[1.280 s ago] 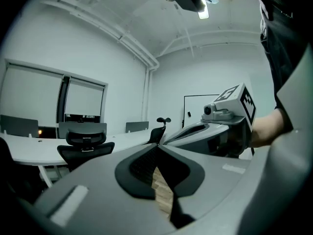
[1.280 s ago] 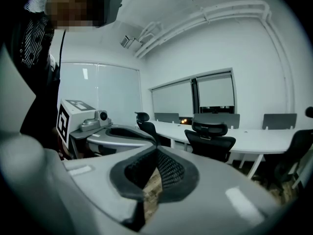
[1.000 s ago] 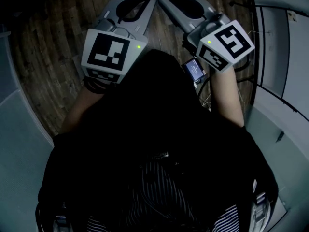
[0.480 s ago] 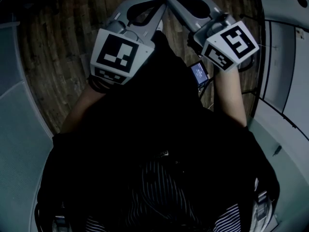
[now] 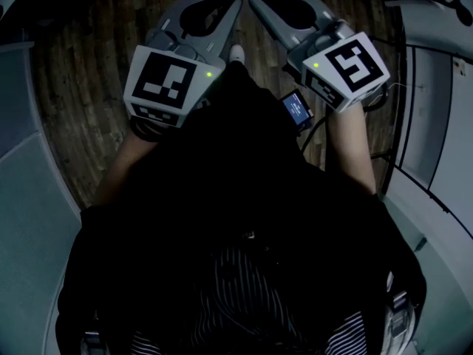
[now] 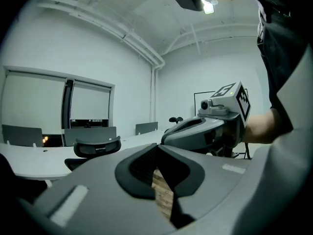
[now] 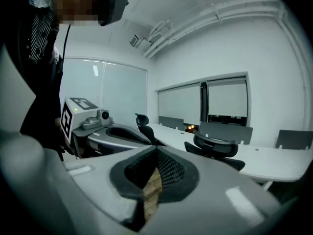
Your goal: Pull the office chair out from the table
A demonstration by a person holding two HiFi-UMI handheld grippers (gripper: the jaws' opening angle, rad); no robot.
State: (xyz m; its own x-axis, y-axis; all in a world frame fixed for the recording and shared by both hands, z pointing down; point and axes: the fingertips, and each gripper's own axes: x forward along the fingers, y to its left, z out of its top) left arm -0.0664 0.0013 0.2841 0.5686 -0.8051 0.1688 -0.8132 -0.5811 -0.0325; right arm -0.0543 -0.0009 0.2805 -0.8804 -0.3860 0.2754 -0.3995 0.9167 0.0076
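An office chair [image 7: 215, 150] stands at the long white table [image 7: 276, 161].

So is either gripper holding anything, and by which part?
Nothing is held: the left gripper and right gripper are both shut, empty, away from the office chair.

So up close the right gripper [image 7: 156, 149] fills the bottom half, jaws pressed together with the tips meeting, and a sliver of wooden floor [image 7: 152, 186] shows through the gap behind them. The left gripper [image 7: 145, 141] sits just to the left, marker cube [image 7: 77, 112] on its back end. Past both there's a black office chair [image 7: 217, 147] tucked against a long white table [image 7: 276, 161], and a second chair [image 7: 142, 122] further down that table. Grey divider panels [image 7: 225, 130] stand on the table, and blinds [image 7: 226, 98] cover the windows behind. A person's striped sleeve [image 7: 41, 21] is at top left.
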